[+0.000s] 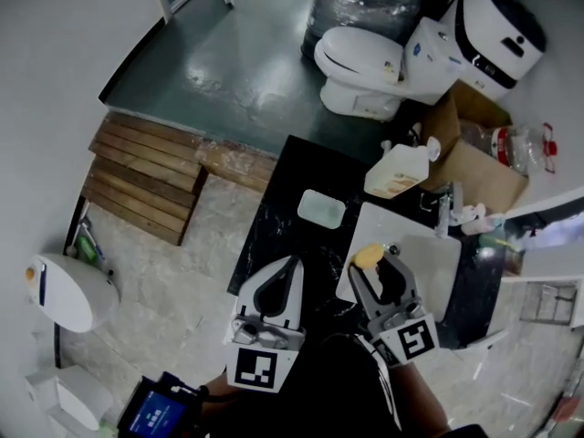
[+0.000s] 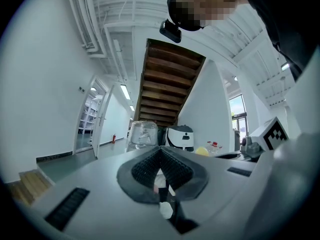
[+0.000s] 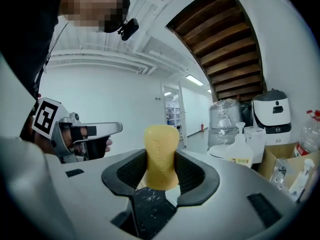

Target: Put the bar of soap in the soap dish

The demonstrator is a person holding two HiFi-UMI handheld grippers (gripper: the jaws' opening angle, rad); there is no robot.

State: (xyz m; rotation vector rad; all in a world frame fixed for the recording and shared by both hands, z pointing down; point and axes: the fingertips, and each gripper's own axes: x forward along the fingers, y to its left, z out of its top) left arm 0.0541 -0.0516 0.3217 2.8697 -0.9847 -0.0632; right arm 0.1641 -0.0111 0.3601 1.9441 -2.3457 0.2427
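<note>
A yellow bar of soap is clamped between the jaws of my right gripper, above the left edge of the white sink. In the right gripper view the soap stands upright between the two dark pads, and that gripper is shut on it. The pale green soap dish lies on the black counter, a little ahead and to the left of the soap. My left gripper hovers over the counter's near part, jaws shut with nothing between them.
A pump bottle and a tap stand behind the sink. A cardboard box and a toilet are beyond the counter. Wooden steps lie on the floor to the left.
</note>
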